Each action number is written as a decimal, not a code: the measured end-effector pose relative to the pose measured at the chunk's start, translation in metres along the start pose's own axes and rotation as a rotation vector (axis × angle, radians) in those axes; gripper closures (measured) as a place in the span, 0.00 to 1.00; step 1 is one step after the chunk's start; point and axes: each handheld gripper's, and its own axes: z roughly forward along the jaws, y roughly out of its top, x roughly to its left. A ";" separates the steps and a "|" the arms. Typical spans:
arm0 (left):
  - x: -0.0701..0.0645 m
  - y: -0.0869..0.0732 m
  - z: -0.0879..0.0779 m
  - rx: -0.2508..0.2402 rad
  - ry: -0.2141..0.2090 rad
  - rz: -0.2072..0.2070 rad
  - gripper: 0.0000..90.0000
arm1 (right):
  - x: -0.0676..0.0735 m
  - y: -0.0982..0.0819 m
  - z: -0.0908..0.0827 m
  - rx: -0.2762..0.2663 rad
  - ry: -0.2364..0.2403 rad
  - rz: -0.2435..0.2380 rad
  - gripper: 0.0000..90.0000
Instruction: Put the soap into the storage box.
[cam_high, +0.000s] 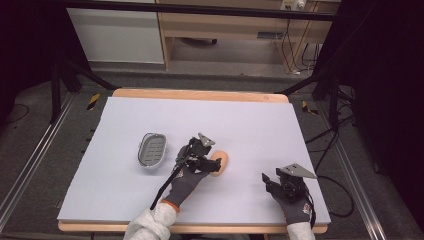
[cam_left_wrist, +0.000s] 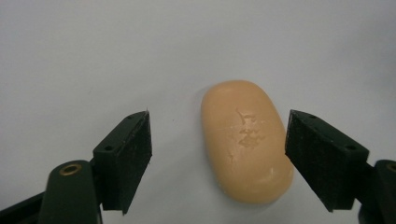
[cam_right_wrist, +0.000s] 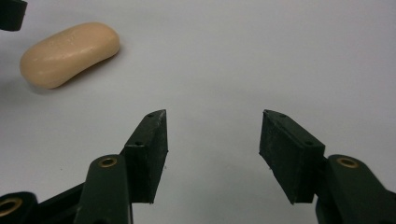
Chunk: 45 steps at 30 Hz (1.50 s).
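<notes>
Lying flat on the pale surface (cam_high: 150, 195), a peach-coloured bar of soap (cam_left_wrist: 245, 140) sits between the spread fingers (cam_left_wrist: 123, 161) of the left gripper (cam_high: 200, 155), neither pad touching it. The bar is off-centre in that gap, close to one pad and clear of the other. Just beyond the soap, on the side away from the right gripper (cam_high: 285, 182), stands a grey soap dish (cam_high: 152, 149), apparently empty, though the high view is too coarse to be sure. The right gripper rests nearer the person than the soap, fingers (cam_right_wrist: 149, 154) apart and holding nothing. The risk, in judgement: closing from this offset could nudge or spin the smooth, rounded bar, which may squirt free.
</notes>
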 end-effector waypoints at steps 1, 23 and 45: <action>-0.001 0.000 0.002 0.000 -0.002 0.000 0.25 | 0.000 0.000 0.000 0.001 0.002 0.001 0.46; -0.010 0.004 0.023 0.057 -0.032 -0.002 0.24 | 0.001 0.000 0.000 0.007 0.012 0.006 0.47; -0.012 0.003 0.040 0.125 -0.051 -0.011 0.24 | 0.000 -0.001 0.002 0.015 0.014 0.002 0.47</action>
